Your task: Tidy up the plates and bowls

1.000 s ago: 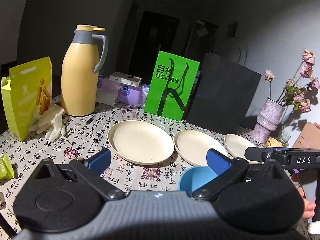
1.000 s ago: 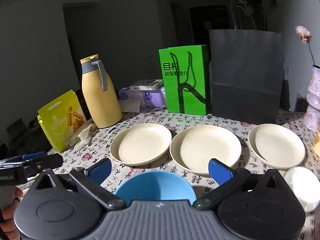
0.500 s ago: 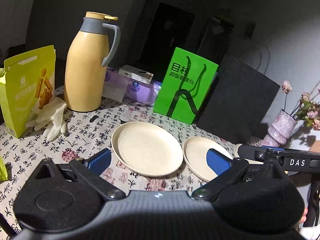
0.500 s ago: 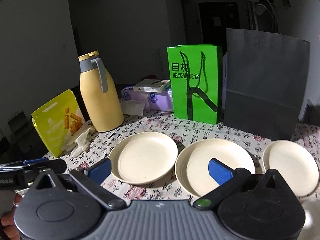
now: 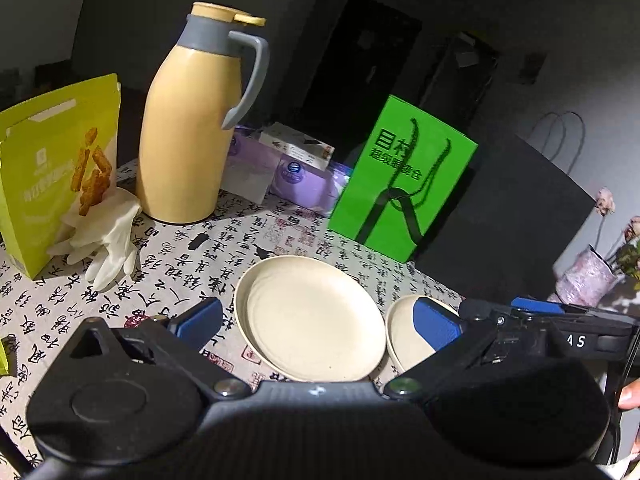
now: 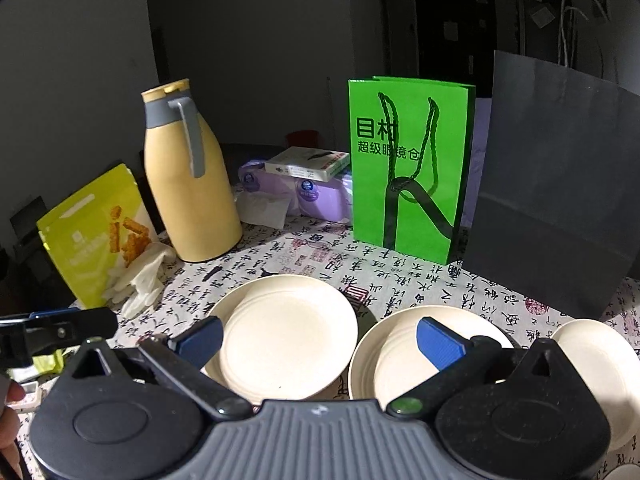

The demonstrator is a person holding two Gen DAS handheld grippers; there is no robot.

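Left wrist view: the left gripper (image 5: 318,316) hangs above the counter (image 5: 188,264) with its jaws spread wide and nothing between them. Under the gap lies the left plate (image 5: 310,318), cream and flat on the patterned cloth. Its far rim has bare cloth in front of the green bag (image 5: 402,178), and its left rim has open cloth toward the white gloves (image 5: 106,240). Just beside its right rim sits the middle plate (image 5: 404,334), partly hidden by a blue pad. The yellow jug (image 5: 192,124) and snack bag (image 5: 52,168) stand well back on the left.

Right wrist view: the right gripper (image 6: 318,342) is likewise wide open and empty, above the narrow strip of cloth between the left plate (image 6: 286,334) and the middle plate (image 6: 394,356). A third plate (image 6: 596,360) lies near the right edge, close to the middle one. The black bag (image 6: 556,196) closes off the back right; a band of bare cloth runs between the plates and the bags.
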